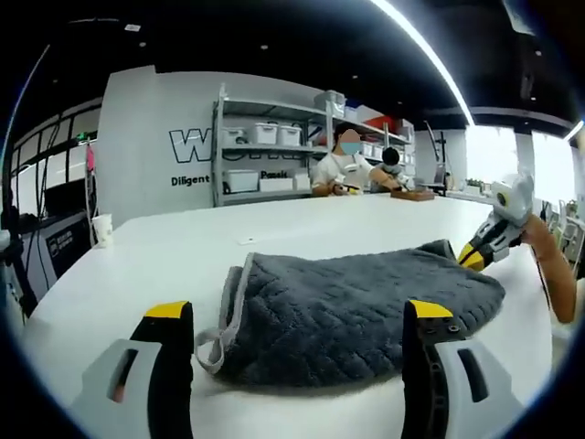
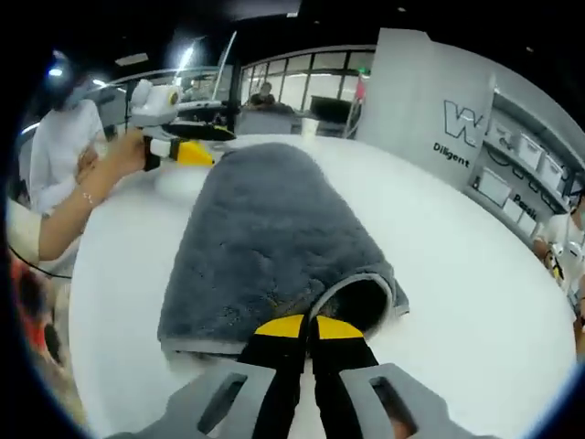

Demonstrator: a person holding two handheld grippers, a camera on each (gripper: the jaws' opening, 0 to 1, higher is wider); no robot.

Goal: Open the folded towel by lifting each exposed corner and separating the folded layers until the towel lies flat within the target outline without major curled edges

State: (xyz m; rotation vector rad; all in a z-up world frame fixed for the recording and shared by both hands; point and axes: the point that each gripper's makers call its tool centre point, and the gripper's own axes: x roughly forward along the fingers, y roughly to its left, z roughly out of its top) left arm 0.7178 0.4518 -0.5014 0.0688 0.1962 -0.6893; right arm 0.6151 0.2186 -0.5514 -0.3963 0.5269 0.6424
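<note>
In the left gripper view, your left gripper sits low over the near edge of the white tabletop, its two yellow-tipped jaws spread wide with nothing between them. Just past them lies the grey towel — folded, quilted on top, with a paler hemmed edge and a small loop at its near left corner. It rests on the tabletop, a soft hump across the middle of the view. At the towel's far right corner your right gripper comes in from the right, its yellow tips down at the fabric; from here you cannot tell whether they grip it. Your forearm trails off behind it. Beyond the tabletop's far edge stand grey shelves holding white boxes, with two people seated at another table, and a paper cup stands by the tabletop's left edge.

In the right gripper view, your right gripper has its jaws pressed together right at the near end of the towel, at the dark mouth of the fold — the tips meet the hem, pinching the fabric edge. The towel runs away from you along the tabletop. At its far end your left gripper hovers, held in your hand.
</note>
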